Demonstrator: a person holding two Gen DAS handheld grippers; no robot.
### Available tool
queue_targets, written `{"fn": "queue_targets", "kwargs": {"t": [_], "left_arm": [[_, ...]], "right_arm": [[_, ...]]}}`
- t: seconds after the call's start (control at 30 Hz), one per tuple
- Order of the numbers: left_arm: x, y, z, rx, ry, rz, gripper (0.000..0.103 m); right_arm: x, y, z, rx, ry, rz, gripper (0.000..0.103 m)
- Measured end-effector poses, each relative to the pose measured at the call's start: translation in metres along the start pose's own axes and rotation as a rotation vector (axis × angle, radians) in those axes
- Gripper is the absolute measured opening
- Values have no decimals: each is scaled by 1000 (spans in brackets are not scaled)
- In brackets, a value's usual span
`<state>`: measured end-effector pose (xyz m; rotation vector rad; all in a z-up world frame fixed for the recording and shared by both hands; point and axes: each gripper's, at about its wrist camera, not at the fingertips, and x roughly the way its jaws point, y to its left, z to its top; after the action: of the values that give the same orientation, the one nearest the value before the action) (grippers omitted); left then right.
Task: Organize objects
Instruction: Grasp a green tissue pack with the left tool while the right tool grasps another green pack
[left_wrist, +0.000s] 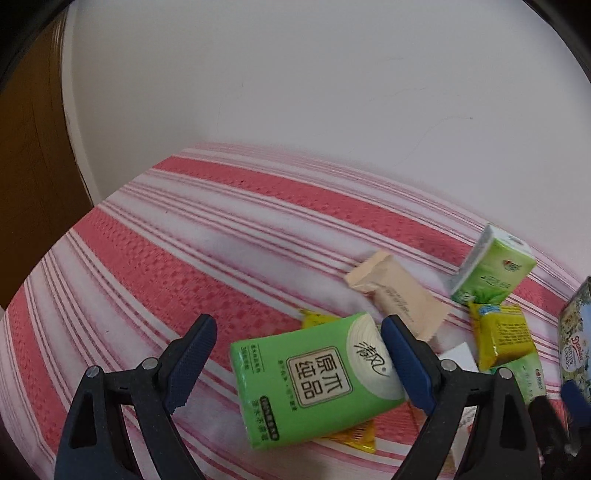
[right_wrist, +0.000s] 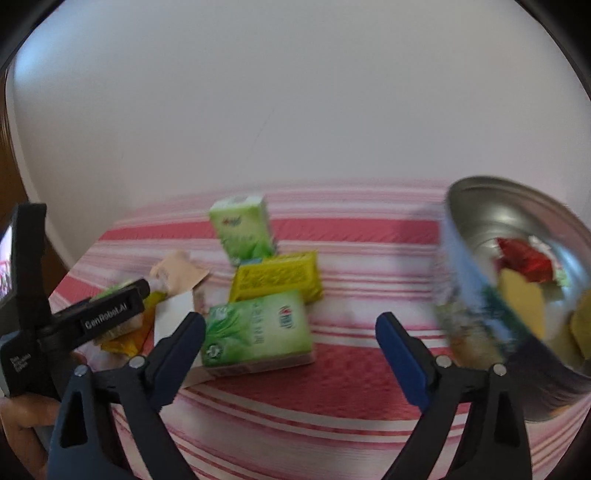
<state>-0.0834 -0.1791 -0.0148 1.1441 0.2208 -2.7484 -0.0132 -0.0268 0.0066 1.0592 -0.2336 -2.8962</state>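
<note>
Two fisheye wrist views over a pink-and-white striped cloth (left_wrist: 221, 229) against a white wall; both are blurred, the right view more so.

Left view: the left gripper (left_wrist: 299, 354) has its tongs spread wide, touching nothing. A bright green tissue pack (left_wrist: 314, 380) lies flat between them, hiding most of a yellow packet (left_wrist: 354, 437) beneath. Beyond sit a beige sachet (left_wrist: 399, 295), an upright pale green tissue pack (left_wrist: 491, 269) and a yellow pack (left_wrist: 502, 332). A printed tin (left_wrist: 576, 332) is cut off at the right edge.

Right view: the other gripper's black body and a hand (right_wrist: 26, 417) hide the bright green pack. The right gripper (right_wrist: 291, 347) is also spread, nothing pinched; a flat pale green pack (right_wrist: 258, 328) lies just inside its left finger. Only here does the tin (right_wrist: 480, 295) show its open silver inside, holding red and yellow wrappers too smeared to identify
</note>
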Motion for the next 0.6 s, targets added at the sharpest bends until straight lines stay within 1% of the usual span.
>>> {"fn": "queue_targets", "kwargs": {"t": [0.13,0.17,0.27,0.37,0.43,0.53,0.6], "left_arm": [[4,4,-2,-15,39,-46,92],[5,5,-2,-16,42,-53,91],[4,6,-4,-20,33,-89,75],[4,12,-5,-16,26,-97,73],[0,14,-6,-27,17,-102,73],[-10,24,-6,-72,-33,-131,72],[-23,29,-5,-104,-107,-153,72]], "right_arm": [[22,15,3,-40,98,30,85],[28,19,3,-49,117,35,81],[36,21,5,-33,129,29,82],[43,12,6,26,149,60,82],[45,2,6,68,155,76,75],[42,5,3,19,163,59,74],[38,5,2,23,158,65,73]]}}
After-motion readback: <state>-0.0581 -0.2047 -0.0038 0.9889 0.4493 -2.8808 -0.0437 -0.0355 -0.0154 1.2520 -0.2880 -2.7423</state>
